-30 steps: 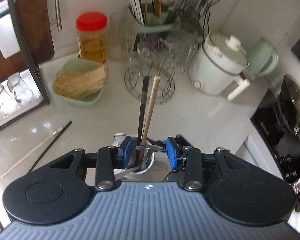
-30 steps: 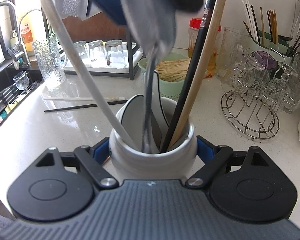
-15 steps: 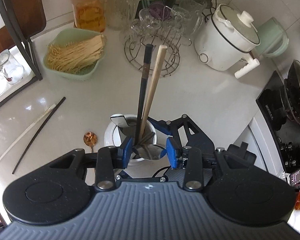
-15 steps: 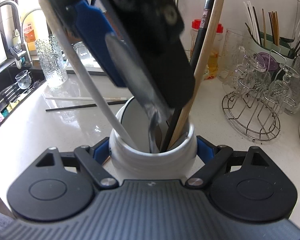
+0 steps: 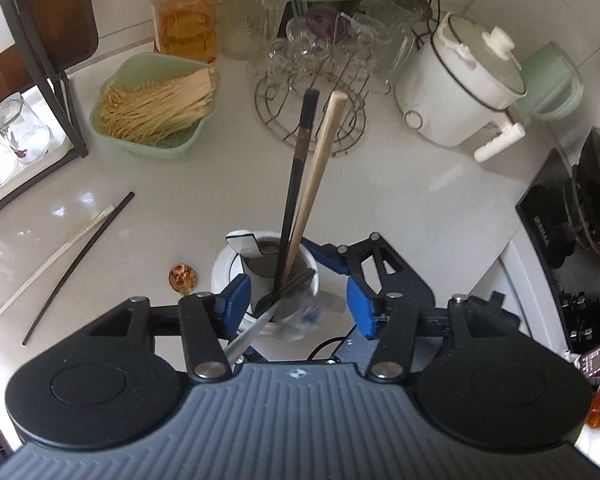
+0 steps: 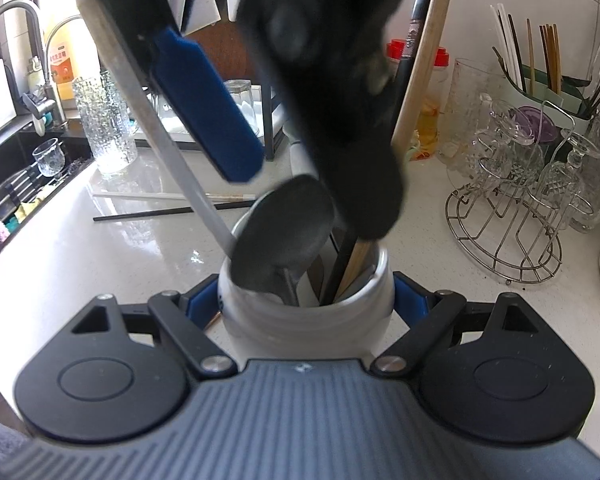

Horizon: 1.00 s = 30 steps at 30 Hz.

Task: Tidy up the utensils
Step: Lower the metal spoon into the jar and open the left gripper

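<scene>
A white utensil holder [image 6: 304,312] stands on the counter, and my right gripper [image 6: 306,300] is shut on its sides. It holds a black chopstick [image 5: 296,184], a wooden chopstick [image 5: 318,168], a white spoon [image 5: 242,242] and a metal spoon [image 6: 284,236] whose bowl rests at the rim. My left gripper [image 5: 298,304] hovers just above the holder [image 5: 228,272] with its jaws open around the spoon [image 5: 284,300]. A copper spoon [image 5: 183,276] and a black and a white chopstick [image 5: 76,264] lie on the counter to the left.
A green bowl of noodles [image 5: 156,104], a red-lidded jar [image 5: 186,12], a wire glass rack [image 5: 312,92] and a white rice cooker [image 5: 460,88] stand at the back. A stove [image 5: 572,232] is at right. A sink [image 6: 20,176] is far left.
My left gripper opened and let go of the metal spoon, which now rests in the holder. It has also risen above the holder. The right gripper has not moved.
</scene>
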Motion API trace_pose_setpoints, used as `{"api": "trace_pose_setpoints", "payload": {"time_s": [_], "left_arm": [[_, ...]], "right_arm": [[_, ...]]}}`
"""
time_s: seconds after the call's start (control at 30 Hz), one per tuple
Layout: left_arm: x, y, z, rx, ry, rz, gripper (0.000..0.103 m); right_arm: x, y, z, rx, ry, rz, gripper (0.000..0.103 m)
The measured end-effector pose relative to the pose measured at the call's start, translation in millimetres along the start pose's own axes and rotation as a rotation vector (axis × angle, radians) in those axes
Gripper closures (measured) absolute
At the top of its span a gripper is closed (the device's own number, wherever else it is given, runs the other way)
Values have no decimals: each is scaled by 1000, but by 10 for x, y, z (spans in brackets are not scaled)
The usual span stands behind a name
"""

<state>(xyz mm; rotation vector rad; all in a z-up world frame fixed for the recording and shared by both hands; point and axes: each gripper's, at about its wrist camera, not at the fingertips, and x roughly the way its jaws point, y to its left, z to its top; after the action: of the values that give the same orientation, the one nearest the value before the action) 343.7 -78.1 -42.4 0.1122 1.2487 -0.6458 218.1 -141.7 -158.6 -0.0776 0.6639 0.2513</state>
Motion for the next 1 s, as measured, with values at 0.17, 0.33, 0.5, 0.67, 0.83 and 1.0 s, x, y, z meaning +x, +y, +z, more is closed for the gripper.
{"api": "trace_pose_setpoints", "payload": {"time_s": [0.17,0.33,0.5,0.67,0.83,1.0], "left_arm": [[-186,-2,-48,4,-62,-15,44],[-435,-27,-116,43,-153,-9,44],[-694,3,-215,44,-259,-5,44],[-936,47,-380,48,-364,25,44],[-1062,199,-589,24,-428,55,44],[-1095,467,-792,-41,-444,66,44]], "right_arm": [[-7,2,-1,2,0,-2,13],[-4,7,-1,5,-2,-6,13],[-6,3,1,6,1,-8,13],[-2,7,15,15,9,-15,13],[-9,17,14,20,12,-23,13],[-18,24,5,26,10,-31,13]]}}
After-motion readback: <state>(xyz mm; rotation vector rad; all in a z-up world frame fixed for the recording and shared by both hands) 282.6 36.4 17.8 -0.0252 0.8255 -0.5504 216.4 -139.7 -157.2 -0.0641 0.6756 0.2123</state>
